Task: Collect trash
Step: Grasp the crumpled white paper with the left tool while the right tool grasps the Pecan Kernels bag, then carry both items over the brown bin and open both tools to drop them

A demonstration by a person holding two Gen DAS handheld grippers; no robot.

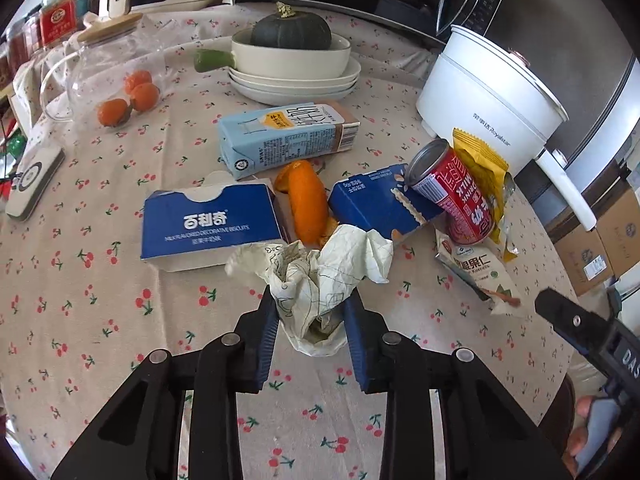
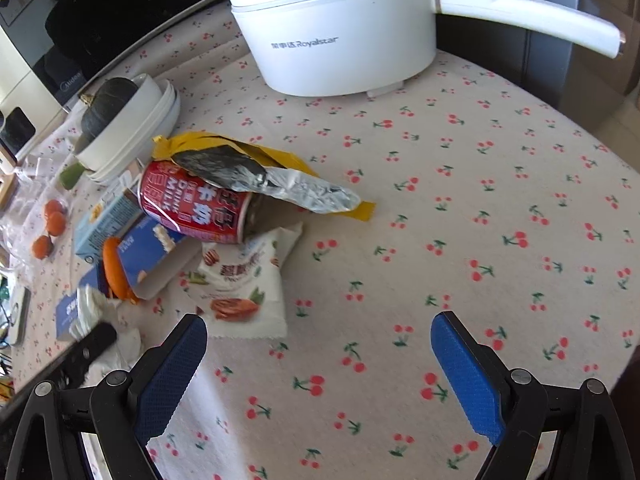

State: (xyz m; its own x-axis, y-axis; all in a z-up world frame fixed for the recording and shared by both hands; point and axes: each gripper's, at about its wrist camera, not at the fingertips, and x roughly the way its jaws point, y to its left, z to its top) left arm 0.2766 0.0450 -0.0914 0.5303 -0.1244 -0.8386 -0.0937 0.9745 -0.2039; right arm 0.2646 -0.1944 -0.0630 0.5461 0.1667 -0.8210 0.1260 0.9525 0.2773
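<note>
Your left gripper (image 1: 310, 320) pinches the crumpled paper (image 1: 316, 276) near the table's (image 2: 500, 184) front edge; it's light, soft and crushable, so grip its bunched middle. Your right gripper (image 2: 320, 360) gapes wide, empty.

Right claw (image 2: 319, 354) agape — bare tablecloth (image 2: 480, 200)

The left black tongs with blue ribbed pads (image 1: 311, 320) are angled steeply down toward the surface, and the two pads are pressed against the sides of a crumpled white paper ball (image 1: 316, 280), which is pinched between them. The right black tongs with blue textured pads (image 2: 319, 364) are likewise tilted downward, with the jaws spread wide and nothing between them. Fingers of a hand (image 1: 588, 432) are seen wrapped around the right tool's handle.
</note>
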